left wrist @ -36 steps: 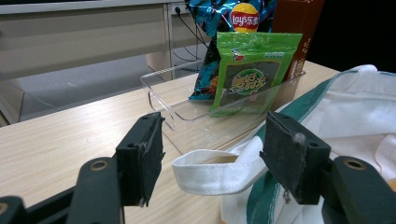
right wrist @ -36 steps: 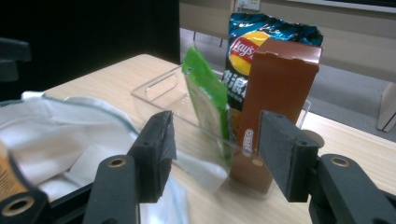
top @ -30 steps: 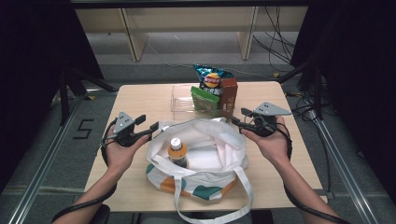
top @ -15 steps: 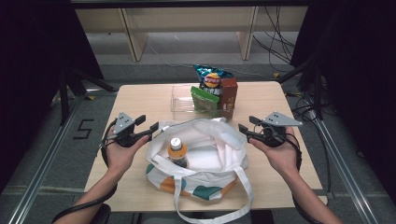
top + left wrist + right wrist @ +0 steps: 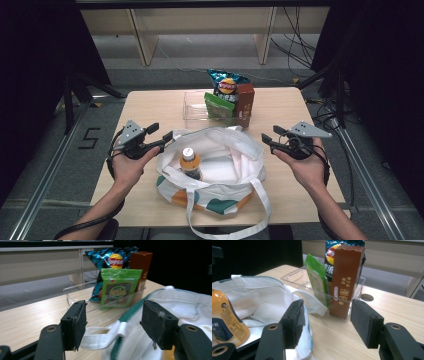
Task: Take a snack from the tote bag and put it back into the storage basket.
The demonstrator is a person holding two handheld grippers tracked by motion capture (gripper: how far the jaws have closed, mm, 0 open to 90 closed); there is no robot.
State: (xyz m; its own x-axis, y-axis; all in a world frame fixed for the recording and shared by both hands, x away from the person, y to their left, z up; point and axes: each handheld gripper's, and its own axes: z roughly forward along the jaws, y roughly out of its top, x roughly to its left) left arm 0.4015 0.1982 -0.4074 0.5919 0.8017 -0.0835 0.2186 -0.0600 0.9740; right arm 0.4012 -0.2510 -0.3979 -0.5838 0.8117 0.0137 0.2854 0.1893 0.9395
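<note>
A white cloth bag point(image 5: 220, 160) sits open in the middle of the table point(image 5: 150, 107), and an orange bottle point(image 5: 190, 161) stands inside it. The left gripper point(image 5: 164, 137) is right at the bag's left edge with its jaws wide apart around the rim and strap, not pressing on them, and the right gripper point(image 5: 267, 137) is just off the bag's right side with its jaws apart and nothing between them. Behind the bag, a clear box point(image 5: 197, 107) holds a blue chip bag point(image 5: 227, 85), a green packet point(image 5: 218, 106) and a brown carton point(image 5: 245, 102).
</note>
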